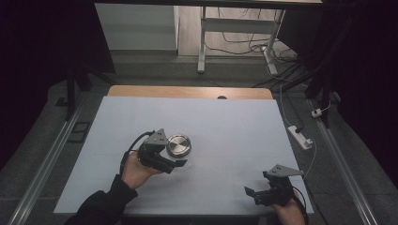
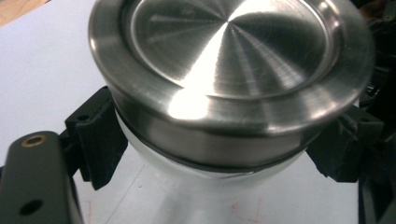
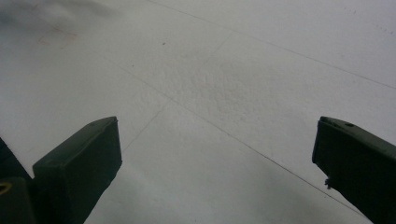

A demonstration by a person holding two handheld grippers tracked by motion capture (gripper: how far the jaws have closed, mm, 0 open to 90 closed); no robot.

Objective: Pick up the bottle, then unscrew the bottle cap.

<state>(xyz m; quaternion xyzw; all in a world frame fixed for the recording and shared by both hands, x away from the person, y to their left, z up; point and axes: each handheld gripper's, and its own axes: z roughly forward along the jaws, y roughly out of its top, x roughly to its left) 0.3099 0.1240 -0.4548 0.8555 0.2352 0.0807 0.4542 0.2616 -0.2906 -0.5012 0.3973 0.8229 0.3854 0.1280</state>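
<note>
The task's thing is a round container (image 1: 179,146) with a brushed steel lid (image 2: 229,60) and a pale, see-through body below. It stands upright near the middle of the white worktop (image 1: 225,126), its lid closed, and black pads (image 2: 100,135) press on its body from both sides.

left gripper (image 1: 174,157) fingers clamped, right gripper (image 1: 253,194) fingers apart

A: What's cut off or hidden?
B: In the left gripper view, the jar (image 2: 205,154) bottom runs off frame below the steel lid (image 2: 229,60); lid's top rim is clipped too.
A: And the high view?
B: Jar body is hidden under the lid. Left gripper (image 1: 176,158) tips are too small to read beside it.
</note>
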